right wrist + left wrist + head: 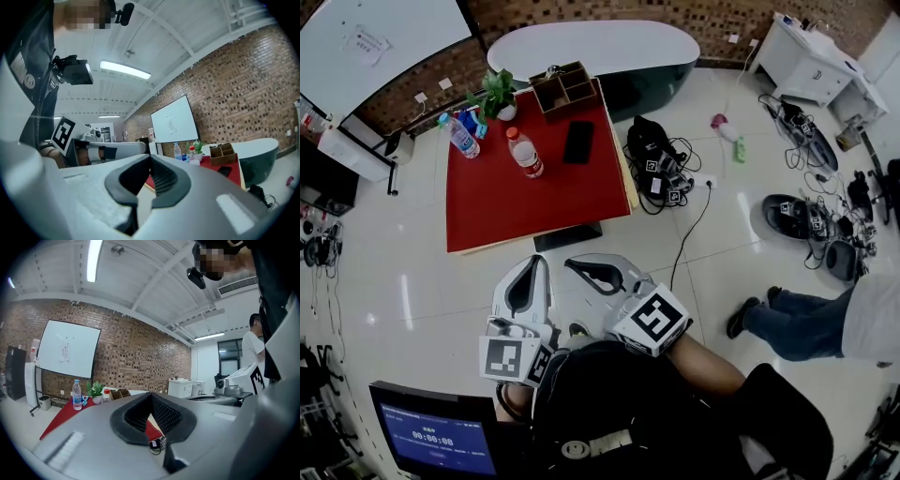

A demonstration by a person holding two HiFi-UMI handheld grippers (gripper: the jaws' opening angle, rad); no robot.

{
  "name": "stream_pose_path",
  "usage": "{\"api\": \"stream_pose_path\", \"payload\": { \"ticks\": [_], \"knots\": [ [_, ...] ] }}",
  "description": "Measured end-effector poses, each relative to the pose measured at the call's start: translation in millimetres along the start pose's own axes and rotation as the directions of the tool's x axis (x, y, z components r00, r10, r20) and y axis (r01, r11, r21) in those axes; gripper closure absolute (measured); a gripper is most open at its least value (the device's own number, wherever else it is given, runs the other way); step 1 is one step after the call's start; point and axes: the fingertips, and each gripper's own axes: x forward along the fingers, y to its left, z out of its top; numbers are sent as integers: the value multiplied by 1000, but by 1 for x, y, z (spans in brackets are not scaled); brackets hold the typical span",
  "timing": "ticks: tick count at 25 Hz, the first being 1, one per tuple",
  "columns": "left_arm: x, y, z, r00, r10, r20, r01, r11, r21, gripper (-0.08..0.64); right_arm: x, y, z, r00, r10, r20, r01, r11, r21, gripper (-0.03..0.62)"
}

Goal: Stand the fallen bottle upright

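The red-capped bottle (525, 153) stands upright on the red table (516, 202) in my head view, near the table's middle. A blue-capped bottle (461, 136) stands by the far left corner, beside a potted plant (499, 94). A wooden box (565, 89) and a black phone (578, 142) share the tabletop. My left gripper (534, 267) and right gripper (586, 267) hang over the floor, well short of the table.

In the left gripper view, the jaws are closed together on nothing. Both bottles stand upright beyond them, in front of the whiteboard (68, 355).

In the right gripper view, the jaws are likewise pressed together and empty, with the bottles upright to the left of the box.
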Motion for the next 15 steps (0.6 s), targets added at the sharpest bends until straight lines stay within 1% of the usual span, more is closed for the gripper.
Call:
{"api": "stream_pose_path", "payload": {
  "ticks": [4, 6, 11, 15],
  "knots": [
    [-6, -7, 0, 999, -34, 8, 35, 999, -15, 552, -3, 7, 2, 998, -55, 6, 55, 998, -3, 589],
    [-13, -5, 4, 999, -44, 24, 44, 999, -11, 552, -2, 17, 3, 997, -71, 11, 71, 997, -6, 589],
    [-34, 3, 14, 997, -57, 48, 58, 998, -26, 552, 5, 41, 5, 996, -87, -5, 87, 996, -19, 589],
    [-45, 6, 13, 996, -67, 58, 69, 997, -31, 552, 9, 53, 1, 996, -88, -5, 88, 996, -21, 589]
  ]
}}
